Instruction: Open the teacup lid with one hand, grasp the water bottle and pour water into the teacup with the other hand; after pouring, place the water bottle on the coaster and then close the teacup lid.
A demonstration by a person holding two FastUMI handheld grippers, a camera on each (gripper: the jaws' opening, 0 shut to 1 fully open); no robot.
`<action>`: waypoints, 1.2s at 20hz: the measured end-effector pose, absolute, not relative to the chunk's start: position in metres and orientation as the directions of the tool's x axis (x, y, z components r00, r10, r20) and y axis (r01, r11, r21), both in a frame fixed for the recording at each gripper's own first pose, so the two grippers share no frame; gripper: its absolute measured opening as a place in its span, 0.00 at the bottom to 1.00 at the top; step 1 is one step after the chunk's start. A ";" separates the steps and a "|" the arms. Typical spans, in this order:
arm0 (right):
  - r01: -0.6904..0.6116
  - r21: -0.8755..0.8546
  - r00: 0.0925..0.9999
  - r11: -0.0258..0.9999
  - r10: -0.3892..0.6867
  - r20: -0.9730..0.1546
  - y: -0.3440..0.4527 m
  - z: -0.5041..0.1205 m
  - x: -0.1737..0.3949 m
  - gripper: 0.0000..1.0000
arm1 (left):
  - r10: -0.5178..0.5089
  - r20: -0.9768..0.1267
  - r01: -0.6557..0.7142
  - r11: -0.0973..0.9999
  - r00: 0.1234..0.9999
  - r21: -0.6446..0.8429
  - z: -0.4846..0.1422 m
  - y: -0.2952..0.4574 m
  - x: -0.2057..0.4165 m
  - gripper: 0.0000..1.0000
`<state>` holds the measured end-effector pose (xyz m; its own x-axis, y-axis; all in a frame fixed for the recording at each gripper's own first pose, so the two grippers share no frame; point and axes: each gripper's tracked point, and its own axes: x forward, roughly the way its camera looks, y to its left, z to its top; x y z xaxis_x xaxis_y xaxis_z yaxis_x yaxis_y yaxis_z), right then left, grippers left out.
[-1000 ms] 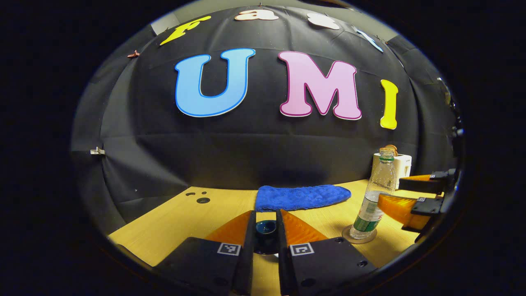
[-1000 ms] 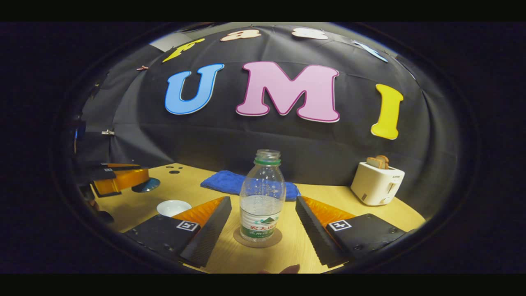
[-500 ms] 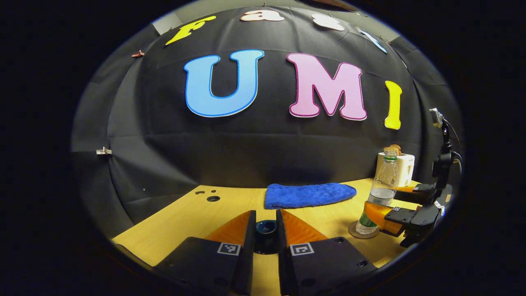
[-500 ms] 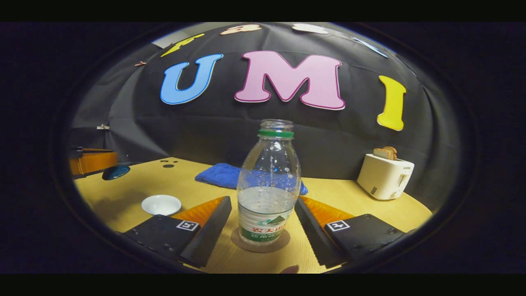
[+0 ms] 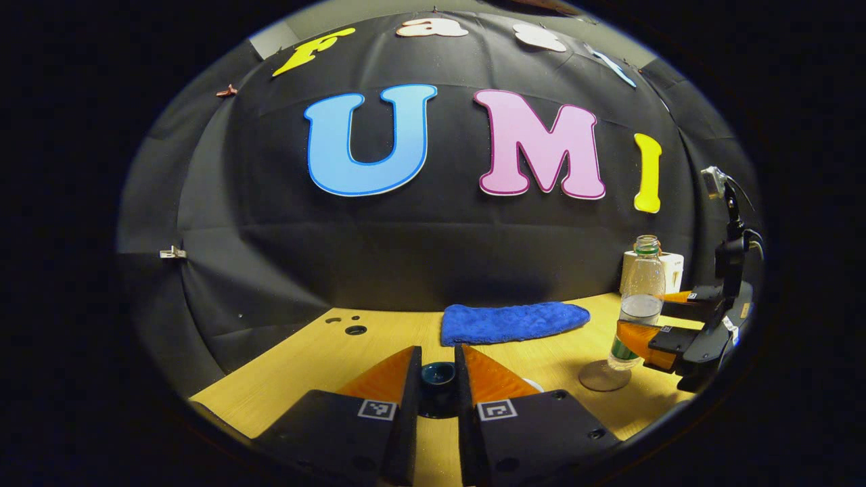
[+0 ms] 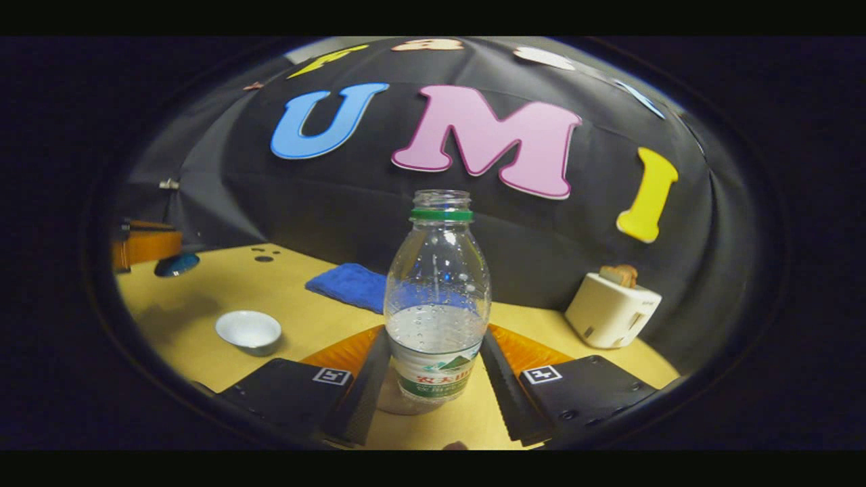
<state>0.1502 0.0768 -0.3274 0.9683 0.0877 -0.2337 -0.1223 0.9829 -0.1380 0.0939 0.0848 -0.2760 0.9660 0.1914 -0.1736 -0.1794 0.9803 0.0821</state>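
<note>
Right gripper view: the water bottle (image 6: 438, 297), capless and about half full, stands upright between the two fingers of the right claw (image 6: 433, 379), which press on its labelled lower part from both sides. Its base sits clear of the coaster (image 6: 396, 399), visible low behind it on the bench (image 6: 298, 318). To the left sits the white teacup (image 6: 248, 331), uncovered; farther left, at the view's edge, the left claw holds the dark blue lid (image 6: 176, 264). A blue cloth (image 6: 348, 285) lies at the far side, and a white toaster (image 6: 611, 312) with bread stands at the right.

In the left gripper view, the left claw (image 5: 437, 389) is nearly closed, its fingers pinching the lid's knob (image 5: 438, 373). At the right, the bottle (image 5: 636, 304) hangs just above the coaster (image 5: 604, 376) in the right claw (image 5: 653, 325).
</note>
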 end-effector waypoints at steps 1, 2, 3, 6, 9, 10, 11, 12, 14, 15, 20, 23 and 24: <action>-0.129 -0.211 0.970 0.969 0.079 -0.231 0.076 -0.327 0.150 0.77 | 0.191 -0.169 -0.180 0.980 0.967 0.079 -0.275 0.086 0.093 0.29; -0.140 -0.285 0.970 0.948 0.074 -0.232 0.076 -0.326 0.151 0.77 | 0.193 -0.166 -0.182 0.980 0.967 0.077 -0.273 0.088 0.092 0.33; -0.150 -0.359 0.970 0.921 0.068 -0.231 0.076 -0.328 0.152 0.76 | 0.195 -0.166 -0.184 0.980 0.967 0.076 -0.271 0.089 0.091 0.29; -0.181 -0.528 0.974 0.830 0.076 -0.215 0.086 -0.329 0.152 0.76 | 0.205 -0.162 -0.196 0.978 0.965 0.070 -0.269 0.095 0.086 0.29; -0.206 -0.654 0.974 0.728 0.087 -0.210 0.094 -0.332 0.153 0.78 | 0.218 -0.162 -0.211 0.976 0.962 0.059 -0.270 0.103 0.082 0.29; -0.214 -0.686 0.973 0.695 0.091 -0.211 0.099 -0.333 0.154 0.75 | 0.226 -0.162 -0.219 0.974 0.961 0.057 -0.271 0.106 0.080 0.29; -0.219 -0.713 0.973 0.666 0.096 -0.209 0.102 -0.334 0.155 0.75 | 0.232 -0.163 -0.226 0.973 0.959 0.056 -0.271 0.109 0.078 0.29; -0.228 -0.736 0.972 0.637 0.099 -0.215 0.105 -0.336 0.156 0.75 | 0.239 -0.164 -0.233 0.971 0.957 0.054 -0.272 0.112 0.077 0.29; -0.244 -0.779 0.969 0.577 0.112 -0.221 0.113 -0.339 0.159 0.75 | 0.250 -0.167 -0.245 0.968 0.954 0.049 -0.273 0.117 0.073 0.29; -0.250 -0.800 0.968 0.546 0.115 -0.225 0.114 -0.339 0.158 0.75 | 0.254 -0.170 -0.249 0.967 0.952 0.047 -0.273 0.119 0.071 0.29; -0.262 -0.869 0.965 0.420 0.125 -0.230 0.125 -0.347 0.165 0.75 | 0.268 -0.174 -0.262 0.964 0.948 0.055 -0.279 0.126 0.066 0.29; -0.268 -0.895 0.963 0.357 0.137 -0.233 0.131 -0.348 0.166 0.75 | 0.278 -0.180 -0.274 0.961 0.944 0.047 -0.280 0.131 0.062 0.29; -0.268 -0.902 0.962 0.338 0.141 -0.233 0.133 -0.349 0.167 0.75 | 0.282 -0.182 -0.278 0.959 0.942 0.047 -0.281 0.132 0.061 0.25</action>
<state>0.1668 0.1330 -0.3490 0.9622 0.1408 -0.2331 -0.2680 0.3384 -0.9020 0.0608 0.1325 -0.2813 0.9420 0.2820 -0.1819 -0.2782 0.9594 0.0466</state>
